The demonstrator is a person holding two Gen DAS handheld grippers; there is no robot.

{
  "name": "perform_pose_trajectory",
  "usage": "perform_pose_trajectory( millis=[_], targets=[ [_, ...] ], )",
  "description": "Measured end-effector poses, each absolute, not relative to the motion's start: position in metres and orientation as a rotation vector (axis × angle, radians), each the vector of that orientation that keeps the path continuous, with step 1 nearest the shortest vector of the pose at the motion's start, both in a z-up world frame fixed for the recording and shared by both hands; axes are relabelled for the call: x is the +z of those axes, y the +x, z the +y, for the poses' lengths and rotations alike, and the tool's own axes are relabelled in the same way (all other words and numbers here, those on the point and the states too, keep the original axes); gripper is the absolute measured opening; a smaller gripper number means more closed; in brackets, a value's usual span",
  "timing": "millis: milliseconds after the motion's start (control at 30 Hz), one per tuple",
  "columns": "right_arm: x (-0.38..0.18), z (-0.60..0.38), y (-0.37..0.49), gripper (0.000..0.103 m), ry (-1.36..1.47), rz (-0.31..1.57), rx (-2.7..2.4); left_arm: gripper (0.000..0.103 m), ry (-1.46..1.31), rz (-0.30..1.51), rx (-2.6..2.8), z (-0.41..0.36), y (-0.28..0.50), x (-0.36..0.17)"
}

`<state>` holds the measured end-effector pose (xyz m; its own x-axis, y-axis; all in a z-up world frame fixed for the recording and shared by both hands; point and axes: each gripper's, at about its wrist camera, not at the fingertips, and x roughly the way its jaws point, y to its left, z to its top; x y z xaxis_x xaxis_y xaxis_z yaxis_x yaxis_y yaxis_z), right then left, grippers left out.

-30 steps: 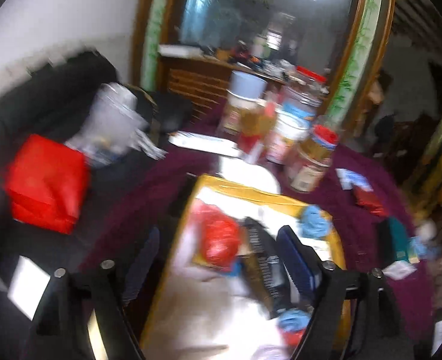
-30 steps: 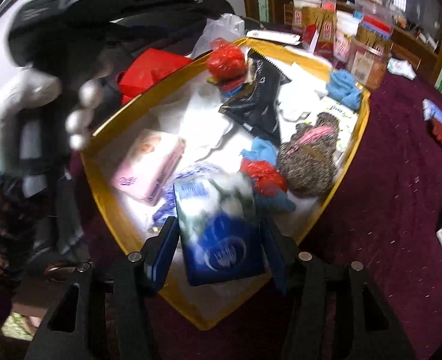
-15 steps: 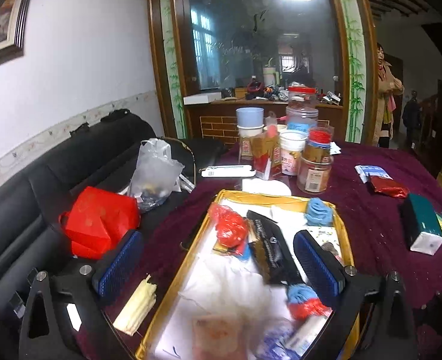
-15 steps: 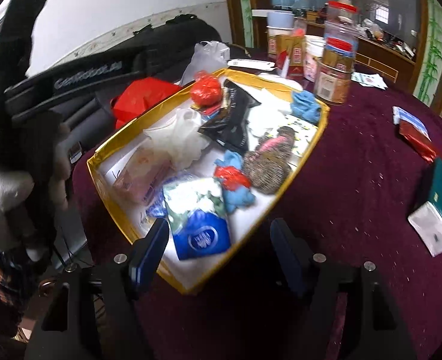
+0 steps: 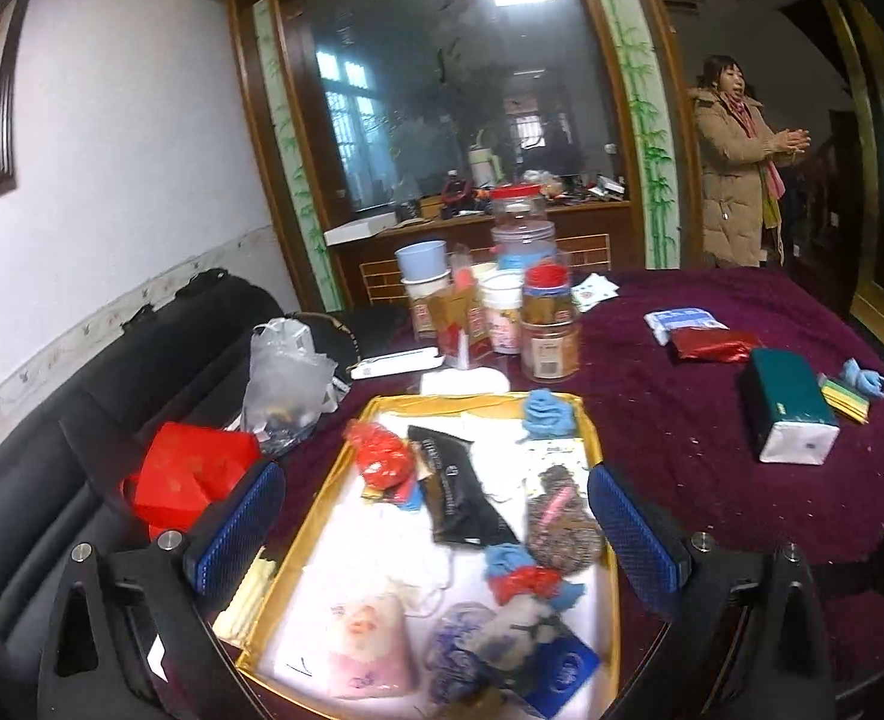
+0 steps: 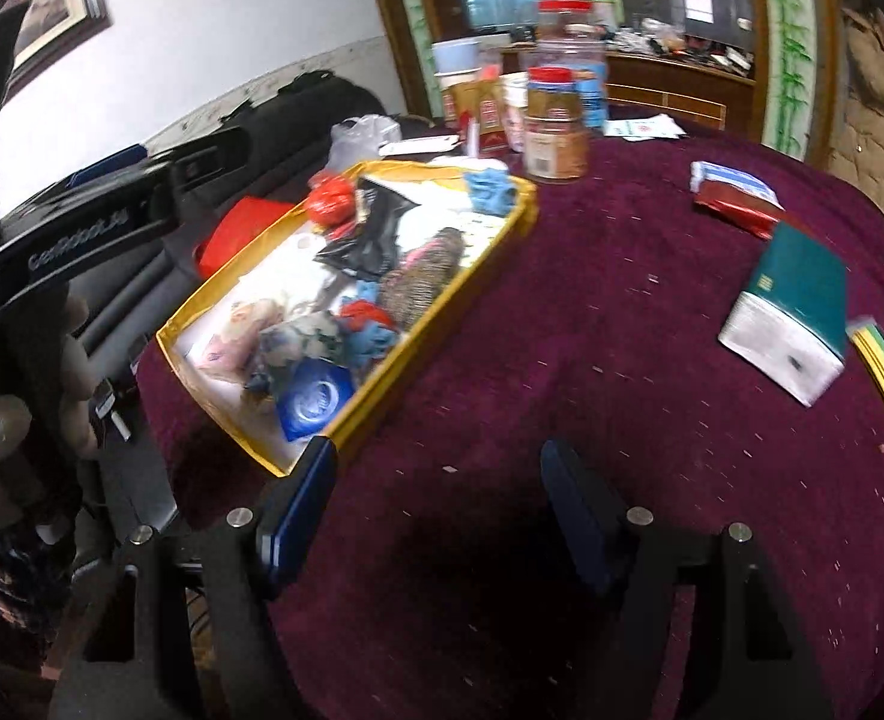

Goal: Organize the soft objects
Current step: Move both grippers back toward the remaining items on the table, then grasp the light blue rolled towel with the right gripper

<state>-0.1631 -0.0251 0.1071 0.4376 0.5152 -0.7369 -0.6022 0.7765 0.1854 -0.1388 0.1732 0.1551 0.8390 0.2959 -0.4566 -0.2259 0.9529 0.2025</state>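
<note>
1. Left wrist view: the left gripper (image 5: 435,531) now hangs back from the yellow tray (image 5: 595,444), with both blue pads framing it from outside. A second ago it sat low over the tray's contents. Its jaws have just been opening and now stand as wide as they go, with nothing pressed between them.

2. Same view: the tray lies on the maroon tablecloth (image 5: 670,450) with its long axis running away from the camera toward the jars (image 5: 547,324). Inside lie a red bundle (image 5: 381,462), a black pouch (image 5: 460,498) lying lengthwise and tilted, a blue cloth (image 5: 547,414) at the far end, and a speckled knit piece (image 5: 562,525).

3. Right wrist view: the right gripper (image 6: 435,516) hovers over bare tablecloth, just beside the tray's near corner (image 6: 285,468). A second ago a blue tissue pack (image 6: 312,402) sat between its pads. That pack now lies in the tray's near end, so the jaws have just been opening to release it, and they stand part open and empty.

4. Same view: here the tray's long axis runs diagonally, from near left to far right. I judge one drop finished, since a green tissue box (image 6: 796,312) and a red packet (image 6: 736,207) wait well apart on the cloth at right.
</note>
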Motion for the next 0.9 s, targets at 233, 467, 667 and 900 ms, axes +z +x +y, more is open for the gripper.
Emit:
perform_pose_trajectory(
  millis=[233,467,667,900],
  targets=[
    [0.101,-0.079,-0.161,0.07,-0.029,0.873,0.626,0.102,0.189,0.516,0.228,0.135,-0.139,0.154],
    [0.086,-0.159,-0.148,0.07,0.058,0.883,0.473,0.102,0.136,0.597,0.072,0.102,-0.136,0.142],
    [0.076,-0.261,-0.124,0.07,0.165,0.892,0.239,0.102,0.085,0.686,-0.081,0.071,-0.133,0.118],
    [0.086,-0.343,-0.074,0.077,0.266,0.82,0.052,0.102,0.02,0.766,-0.235,0.041,-0.13,0.099]
  ],
)
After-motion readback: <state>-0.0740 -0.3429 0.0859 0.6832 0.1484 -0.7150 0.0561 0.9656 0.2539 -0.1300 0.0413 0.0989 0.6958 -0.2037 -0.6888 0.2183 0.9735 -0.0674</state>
